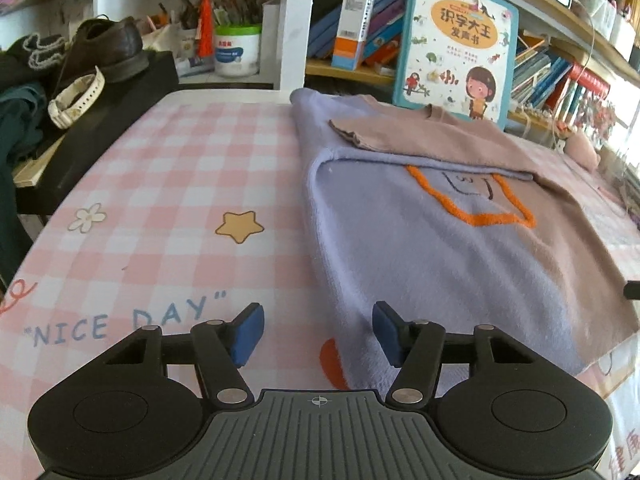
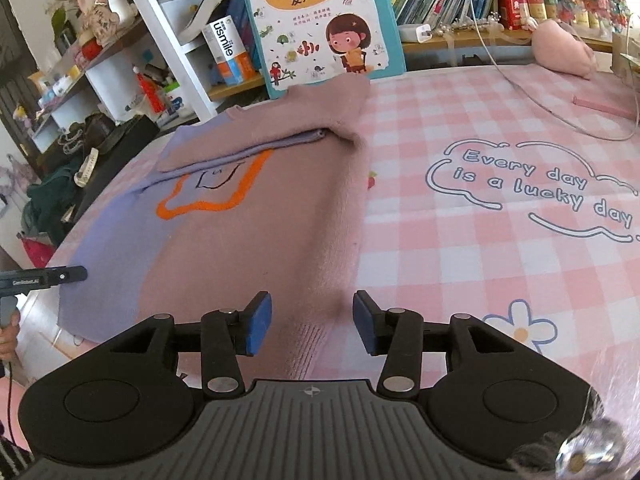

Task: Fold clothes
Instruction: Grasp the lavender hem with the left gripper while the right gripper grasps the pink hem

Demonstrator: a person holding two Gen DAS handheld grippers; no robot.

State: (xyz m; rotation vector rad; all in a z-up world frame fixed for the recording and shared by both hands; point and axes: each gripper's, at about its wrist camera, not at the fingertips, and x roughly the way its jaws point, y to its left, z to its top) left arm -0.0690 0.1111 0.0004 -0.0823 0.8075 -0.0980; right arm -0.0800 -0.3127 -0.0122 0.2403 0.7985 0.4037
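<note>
A lilac and dusty-pink sweater [image 1: 432, 248] with an orange outlined patch lies flat on the pink checked tablecloth [image 1: 172, 184], both sleeves folded across its chest. My left gripper [image 1: 318, 334] is open, its blue pads straddling the sweater's lower left hem corner just above the cloth. In the right wrist view the same sweater [image 2: 248, 224] stretches away from me, and my right gripper [image 2: 312, 326] is open over its lower right hem corner. The left gripper's black tip [image 2: 60, 276] shows at the left edge of that view, held by a hand.
A large children's book [image 2: 316, 20] leans against the bookshelf behind the sweater. A black side table [image 1: 100, 120] on the left carries a shoe and a white watch. A pink pouch [image 2: 564, 48] and a white cable [image 2: 560, 116] lie on the cloth at the far right.
</note>
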